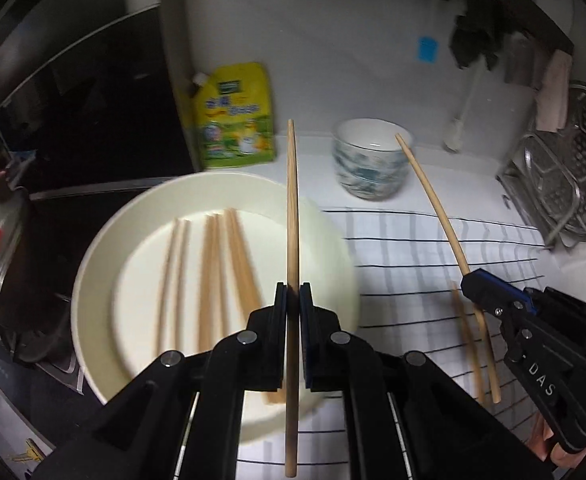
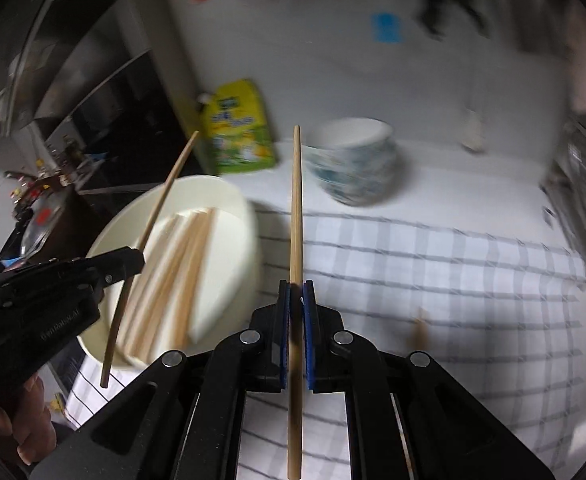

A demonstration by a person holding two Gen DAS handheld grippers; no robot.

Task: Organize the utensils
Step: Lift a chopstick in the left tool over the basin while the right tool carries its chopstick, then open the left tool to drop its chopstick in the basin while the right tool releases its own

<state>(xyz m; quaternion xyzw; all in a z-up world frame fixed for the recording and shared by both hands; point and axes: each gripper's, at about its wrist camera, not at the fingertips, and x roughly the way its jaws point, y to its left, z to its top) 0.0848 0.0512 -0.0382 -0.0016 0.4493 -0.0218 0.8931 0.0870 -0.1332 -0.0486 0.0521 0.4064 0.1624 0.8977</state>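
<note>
From the left wrist view, the left gripper has its jaws clamped on a chopstick, a slim, pale, round wooden stick that runs straight up the picture and crosses the right rim of the white plate. Several more chopsticks of the same light wood lie side by side on that plate, blurred. To the right of the plate, the right gripper pinches a second chopstick, its tip near the patterned cup standing beyond the plate. One more stick lies on the checked cloth right of the plate, under that gripper. A yellow pouch stands behind the plate on the tabletop.

From the right wrist view, the right gripper has its jaws closed on its chopstick, which points toward the cup. The left gripper grips its stick over the plate, where the loose chopsticks lie.
</note>
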